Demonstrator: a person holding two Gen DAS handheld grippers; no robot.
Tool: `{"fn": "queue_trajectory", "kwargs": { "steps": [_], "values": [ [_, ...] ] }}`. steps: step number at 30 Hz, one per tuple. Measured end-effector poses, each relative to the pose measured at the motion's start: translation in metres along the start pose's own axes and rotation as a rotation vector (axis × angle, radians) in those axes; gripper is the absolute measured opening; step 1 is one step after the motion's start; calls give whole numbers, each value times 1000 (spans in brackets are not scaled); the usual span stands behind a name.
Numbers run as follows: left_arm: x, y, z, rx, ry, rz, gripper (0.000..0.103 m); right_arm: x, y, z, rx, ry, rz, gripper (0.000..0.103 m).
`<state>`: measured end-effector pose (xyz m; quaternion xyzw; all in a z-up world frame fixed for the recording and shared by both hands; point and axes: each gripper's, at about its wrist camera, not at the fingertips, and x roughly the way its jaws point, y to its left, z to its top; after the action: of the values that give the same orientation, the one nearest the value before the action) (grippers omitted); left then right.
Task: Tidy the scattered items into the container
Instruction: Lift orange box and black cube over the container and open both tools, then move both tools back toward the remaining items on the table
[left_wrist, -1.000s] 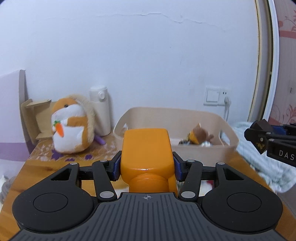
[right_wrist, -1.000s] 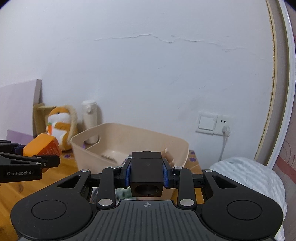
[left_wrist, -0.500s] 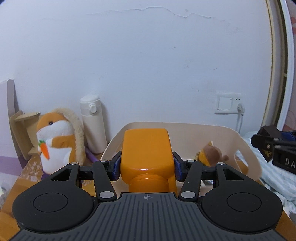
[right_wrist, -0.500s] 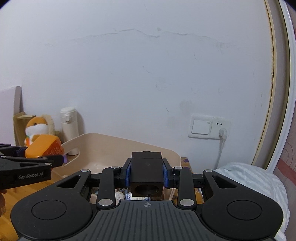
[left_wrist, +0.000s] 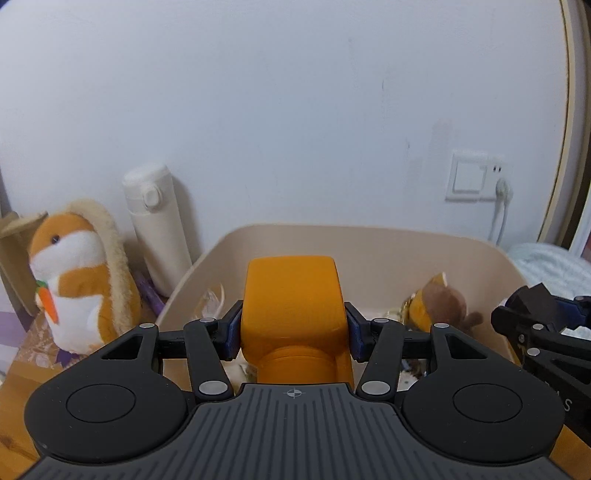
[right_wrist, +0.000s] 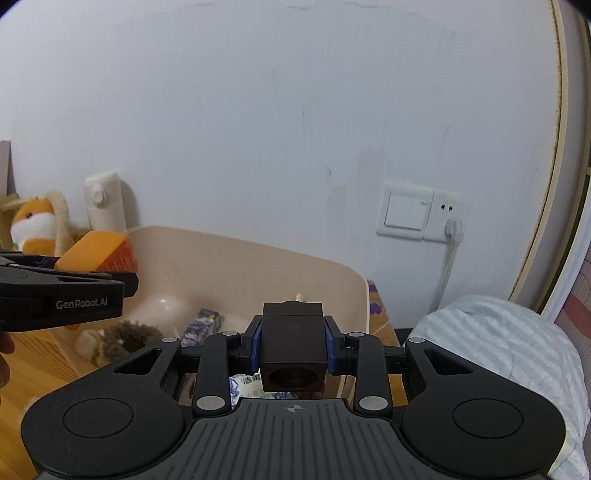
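Two grippers angled down over beige bin, left gripper clamping orange block, right gripper clamping black block

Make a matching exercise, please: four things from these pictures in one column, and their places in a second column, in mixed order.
Things:
1. orange plastic block
2. black cube with a round hole
3. small brown plush toy
4. white insulated bottle

Places:
A. upright by the wall, outside the beige plastic bin
B. in the right gripper
C. lying inside the bin
D. in the left gripper

Pairs: 1-D, 2-B, 3-C, 4-A
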<state>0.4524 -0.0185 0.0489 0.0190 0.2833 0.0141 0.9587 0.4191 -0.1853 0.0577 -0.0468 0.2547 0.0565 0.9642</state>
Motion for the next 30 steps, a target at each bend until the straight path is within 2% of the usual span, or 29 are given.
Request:
{"fn": "queue_trajectory", "kwargs": {
  "steps": [8,17,19,21,26,30],
  "values": [
    [27,-5,-13,26,77,5,54,23,4,-7,-33,53,-21,29],
    [24,-8,-22,65,79,-12,55,29,10,-11,-68,74,-29,29],
    [19,-9,-22,71,58,-9,56,28,10,-10,-73,72,-30,39],
    [11,-11,-20,91,25,5,63,26,10,-10,-75,63,-29,39],
    [-18,-12,-18,147,-76,34,72,11,8,-7,-54,26,-31,52],
    [-45,-1,-20,137,-138,46,78,-13,6,-7,-38,-27,-39,58]
  ]
}}
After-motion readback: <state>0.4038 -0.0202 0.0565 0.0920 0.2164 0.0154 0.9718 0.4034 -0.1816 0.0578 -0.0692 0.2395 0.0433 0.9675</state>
